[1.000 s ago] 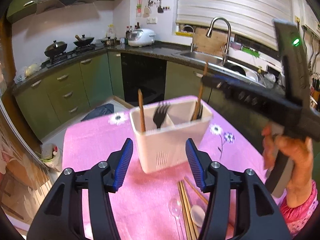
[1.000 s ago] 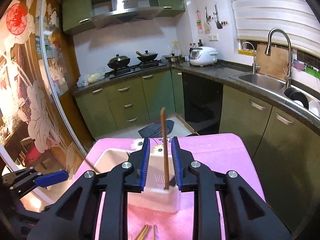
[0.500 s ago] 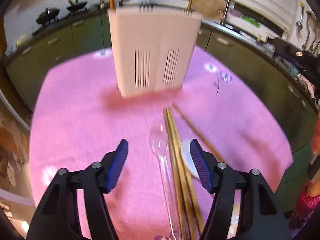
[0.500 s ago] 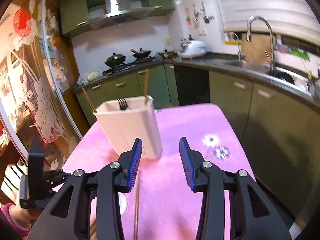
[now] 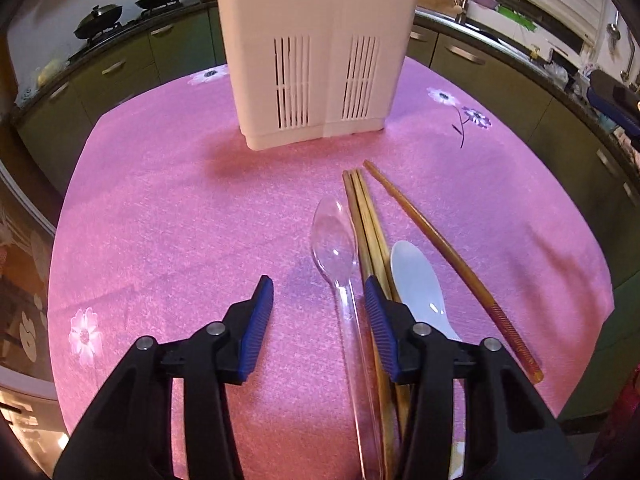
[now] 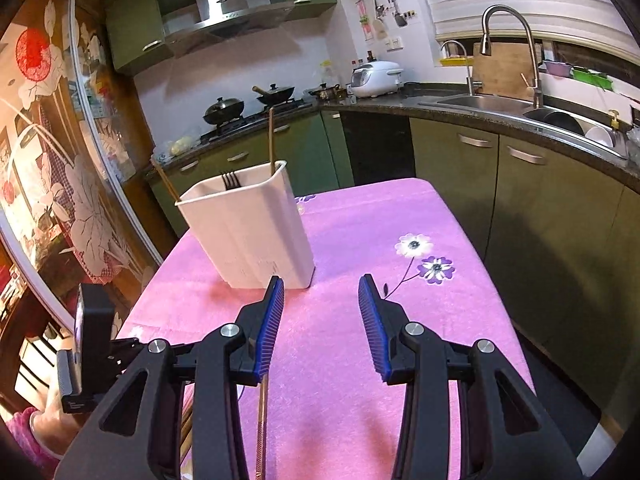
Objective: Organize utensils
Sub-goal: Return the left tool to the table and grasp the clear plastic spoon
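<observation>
Pink tablecloth, white caddy at the back. Your left gripper is closing, half-wide, around the clear spoon handle, pads not touching, likely the next pick. Right gripper hangs half-open, empty, clear.

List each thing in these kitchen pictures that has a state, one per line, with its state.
Holder: upright, a fork inside.
Clear spoon: flat on cloth.
White spoon: flat.
Chopsticks: flat.
Left gripper: closing, handle between the jaws, ungripped.
Right gripper: open, empty.
</observation>
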`<state>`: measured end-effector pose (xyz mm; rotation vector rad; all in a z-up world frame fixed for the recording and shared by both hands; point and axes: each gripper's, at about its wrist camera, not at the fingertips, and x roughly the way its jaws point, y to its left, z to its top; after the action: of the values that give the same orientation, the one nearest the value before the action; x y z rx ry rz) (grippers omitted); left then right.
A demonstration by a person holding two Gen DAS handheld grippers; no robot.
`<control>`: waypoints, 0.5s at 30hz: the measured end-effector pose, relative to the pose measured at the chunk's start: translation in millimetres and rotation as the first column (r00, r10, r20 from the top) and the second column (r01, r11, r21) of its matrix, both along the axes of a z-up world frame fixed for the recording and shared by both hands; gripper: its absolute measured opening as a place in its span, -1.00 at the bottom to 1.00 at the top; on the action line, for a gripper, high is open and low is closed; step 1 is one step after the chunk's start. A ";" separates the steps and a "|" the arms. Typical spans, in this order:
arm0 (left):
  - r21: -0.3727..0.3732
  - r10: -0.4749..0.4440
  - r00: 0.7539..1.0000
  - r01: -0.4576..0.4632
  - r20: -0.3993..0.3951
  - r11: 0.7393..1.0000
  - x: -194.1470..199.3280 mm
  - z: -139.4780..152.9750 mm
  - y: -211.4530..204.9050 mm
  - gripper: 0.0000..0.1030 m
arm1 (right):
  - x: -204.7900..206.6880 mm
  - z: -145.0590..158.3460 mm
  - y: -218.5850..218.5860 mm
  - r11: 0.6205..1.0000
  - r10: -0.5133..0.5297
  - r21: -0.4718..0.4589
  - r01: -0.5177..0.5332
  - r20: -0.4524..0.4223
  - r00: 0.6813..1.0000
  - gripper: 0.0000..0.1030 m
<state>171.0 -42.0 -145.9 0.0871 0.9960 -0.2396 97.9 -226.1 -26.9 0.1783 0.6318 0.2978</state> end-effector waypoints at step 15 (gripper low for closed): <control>0.043 0.018 1.000 -0.018 0.020 0.999 3.9 -3.3 16.0 -0.84 | -7.0 -81.7 100.8 0.949 0.253 -0.132 -0.285 -0.218 0.943 -0.20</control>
<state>174.8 -26.0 -149.3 0.1193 0.9821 -0.2006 90.9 -125.3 -108.7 -0.0379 0.8783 0.4955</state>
